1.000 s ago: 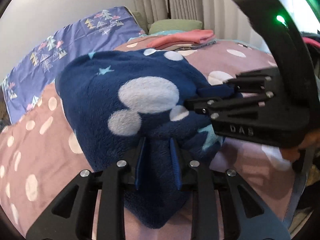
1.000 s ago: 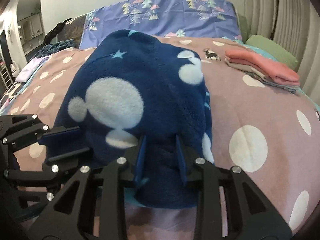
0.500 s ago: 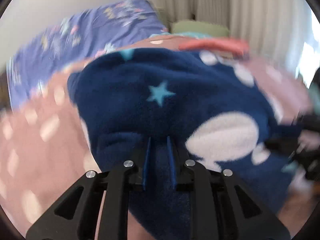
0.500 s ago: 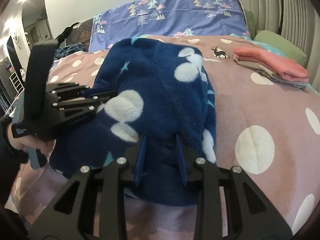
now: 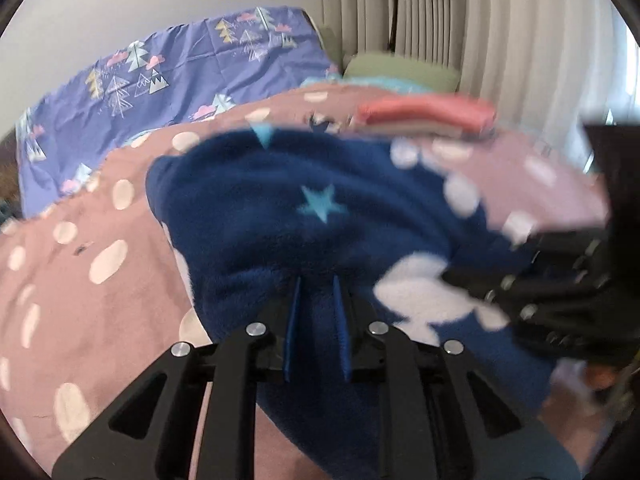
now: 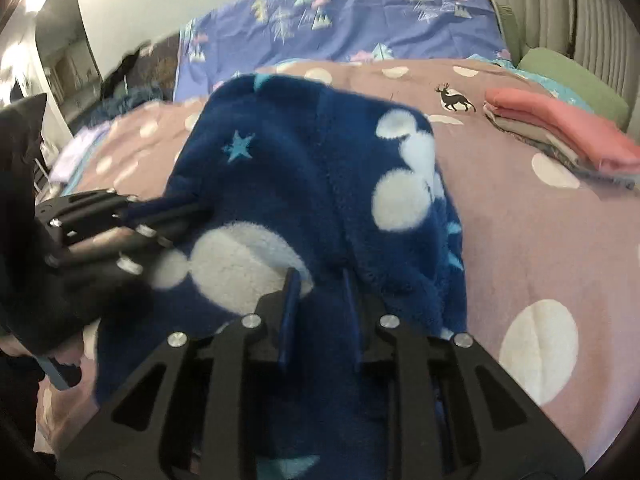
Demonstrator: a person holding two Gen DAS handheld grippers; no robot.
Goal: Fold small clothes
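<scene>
A navy fleece garment point(image 5: 304, 216) with white mouse-head shapes and light blue stars lies bunched on the pink dotted bedspread point(image 5: 80, 280); it also fills the right wrist view point(image 6: 312, 184). My left gripper point(image 5: 316, 292) is shut on the garment's near edge. My right gripper point(image 6: 318, 280) is shut on another part of the near edge. Each gripper shows in the other's view: the right one point(image 5: 500, 280) at the right side, the left one point(image 6: 168, 216) at the left side, both pinching fleece.
A stack of folded clothes with a coral piece on top point(image 6: 560, 132) lies at the far right of the bed. A green pillow point(image 6: 572, 76) and a purple tree-print pillow point(image 6: 360, 16) lie at the head. Curtains point(image 5: 460, 20) hang behind.
Both grippers have carried the garment's near edge forward and up, still gripping. The left gripper swung left; the star-printed face now lies uppermost in its view.
</scene>
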